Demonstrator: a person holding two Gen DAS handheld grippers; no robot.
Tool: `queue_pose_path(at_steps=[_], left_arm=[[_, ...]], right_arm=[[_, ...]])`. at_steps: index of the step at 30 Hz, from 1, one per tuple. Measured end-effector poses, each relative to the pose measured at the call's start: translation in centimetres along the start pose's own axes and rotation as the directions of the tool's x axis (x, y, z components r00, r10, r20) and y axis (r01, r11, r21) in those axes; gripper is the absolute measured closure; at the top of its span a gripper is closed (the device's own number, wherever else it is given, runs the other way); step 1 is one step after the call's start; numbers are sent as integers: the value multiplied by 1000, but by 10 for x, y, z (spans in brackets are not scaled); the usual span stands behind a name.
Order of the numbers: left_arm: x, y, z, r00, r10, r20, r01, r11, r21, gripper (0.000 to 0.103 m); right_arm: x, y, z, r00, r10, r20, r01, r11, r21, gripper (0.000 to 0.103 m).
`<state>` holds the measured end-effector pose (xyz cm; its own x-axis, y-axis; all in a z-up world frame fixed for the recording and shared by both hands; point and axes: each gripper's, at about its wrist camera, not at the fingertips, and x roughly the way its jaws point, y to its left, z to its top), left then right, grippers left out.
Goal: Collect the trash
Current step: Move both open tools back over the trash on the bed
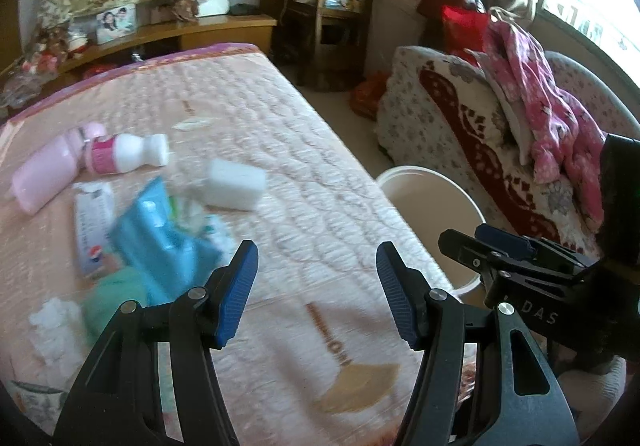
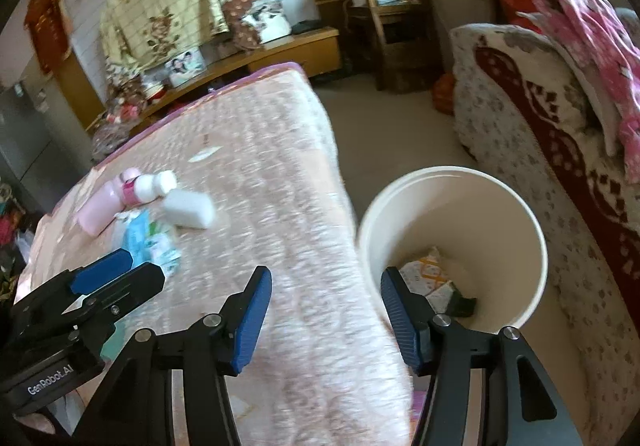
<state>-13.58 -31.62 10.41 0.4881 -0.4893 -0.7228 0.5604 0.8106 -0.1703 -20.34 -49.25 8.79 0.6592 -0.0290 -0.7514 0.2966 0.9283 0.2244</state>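
Hovering open and empty over the bed's (image 1: 280, 118) edge, both the left gripper (image 1: 316, 294) and right gripper (image 2: 326, 314) are facing bottles (image 1: 128, 154), wrappers (image 1: 160, 238); the bucket (image 2: 452, 182) is waiting alongside, holding scraps.

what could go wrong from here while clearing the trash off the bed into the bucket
1. The bottle lies on its side on the soft bed; a glancing touch could roll it away.
2. The bucket stands on the floor close to the bed's edge; a hand-held gripper swinging over could knock it.
3. The blue pack overlaps other wrappers, so a grab may lift several and drop one short of the bucket.
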Motion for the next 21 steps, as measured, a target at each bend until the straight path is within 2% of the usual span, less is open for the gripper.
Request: queue_pose_path(at_steps=[4,21], left_arm=[[-17,23,-6,999,37,23,-36,999,-30,43],[-76,119,-36,982,173,71,-160,975,-156,43]], right_arm=[[0,22,-1,1000,6,1,-6,999,-40,43],[9,128,-15,993,105,-49,-113,974,-198,40]])
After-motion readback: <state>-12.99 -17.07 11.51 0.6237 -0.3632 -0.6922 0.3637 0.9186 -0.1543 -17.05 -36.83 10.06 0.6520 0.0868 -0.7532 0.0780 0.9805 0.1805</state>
